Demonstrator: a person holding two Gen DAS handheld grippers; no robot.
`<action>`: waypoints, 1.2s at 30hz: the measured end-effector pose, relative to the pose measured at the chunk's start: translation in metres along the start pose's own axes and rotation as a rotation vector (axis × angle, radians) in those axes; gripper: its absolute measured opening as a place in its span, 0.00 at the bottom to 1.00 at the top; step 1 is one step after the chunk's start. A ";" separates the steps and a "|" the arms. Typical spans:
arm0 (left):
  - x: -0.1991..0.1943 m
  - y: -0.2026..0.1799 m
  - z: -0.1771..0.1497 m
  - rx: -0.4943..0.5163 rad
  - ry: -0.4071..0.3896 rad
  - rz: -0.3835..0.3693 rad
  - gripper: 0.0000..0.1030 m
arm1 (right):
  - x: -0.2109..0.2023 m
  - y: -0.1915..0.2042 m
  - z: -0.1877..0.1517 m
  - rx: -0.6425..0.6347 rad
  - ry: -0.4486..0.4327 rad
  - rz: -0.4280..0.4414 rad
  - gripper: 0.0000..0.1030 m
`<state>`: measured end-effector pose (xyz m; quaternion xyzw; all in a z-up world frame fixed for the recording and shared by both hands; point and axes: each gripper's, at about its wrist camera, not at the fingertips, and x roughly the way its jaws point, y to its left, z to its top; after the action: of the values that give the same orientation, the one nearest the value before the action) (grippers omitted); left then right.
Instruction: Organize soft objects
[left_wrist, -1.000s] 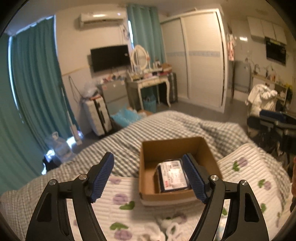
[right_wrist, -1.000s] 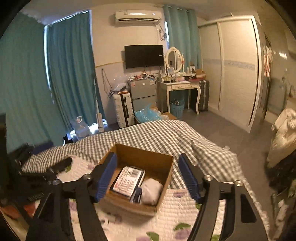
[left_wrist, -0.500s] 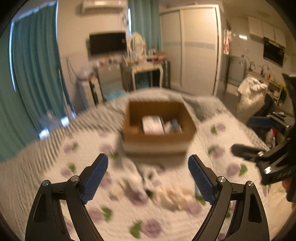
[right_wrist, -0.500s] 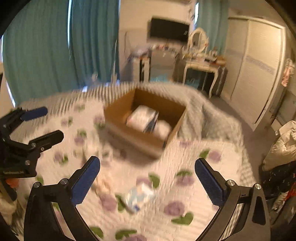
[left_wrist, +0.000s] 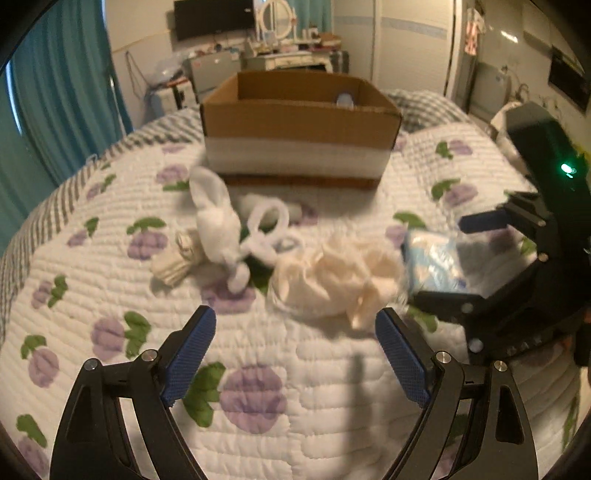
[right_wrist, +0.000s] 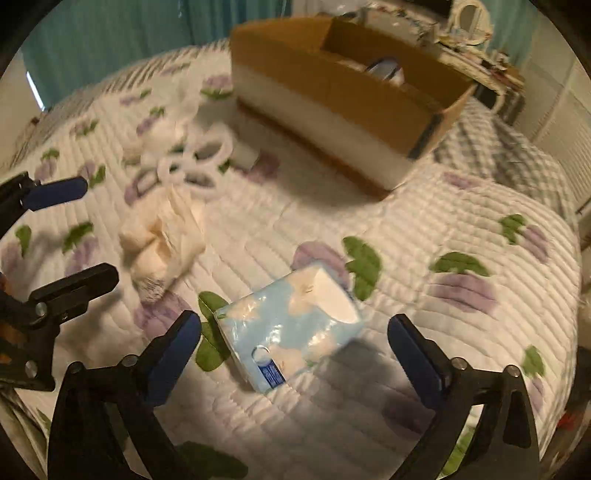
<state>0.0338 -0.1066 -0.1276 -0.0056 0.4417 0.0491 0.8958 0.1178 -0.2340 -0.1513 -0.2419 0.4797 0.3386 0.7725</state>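
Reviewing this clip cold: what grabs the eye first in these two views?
The cardboard box dominates the far end of the quilt. In front of it lies a loose scatter of white and cream soft items. A pale blue tissue pack sits just ahead of the open right hand-held gripper.

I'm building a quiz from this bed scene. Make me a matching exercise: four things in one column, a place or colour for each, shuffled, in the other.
1. cardboard box
2. tissue pack
3. cream cloth
4. left gripper

A. pale blue, between the right gripper's open fingers
B. crumpled, just ahead of blue pads
C. open, holding nothing
D. brown, at the quilt's far end

Pairs: 1-D, 2-A, 3-B, 4-C
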 end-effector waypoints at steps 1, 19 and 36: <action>0.002 0.000 -0.002 0.005 0.011 -0.003 0.87 | 0.006 -0.001 0.001 0.005 0.009 0.006 0.89; 0.030 -0.029 0.020 0.061 0.000 -0.044 0.59 | -0.025 -0.041 0.009 0.172 -0.133 0.018 0.80; -0.019 -0.018 0.035 0.061 -0.088 -0.135 0.36 | -0.090 -0.021 0.014 0.157 -0.198 -0.055 0.80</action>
<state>0.0518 -0.1240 -0.0914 -0.0058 0.4020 -0.0245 0.9153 0.1133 -0.2640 -0.0626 -0.1594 0.4193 0.3008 0.8416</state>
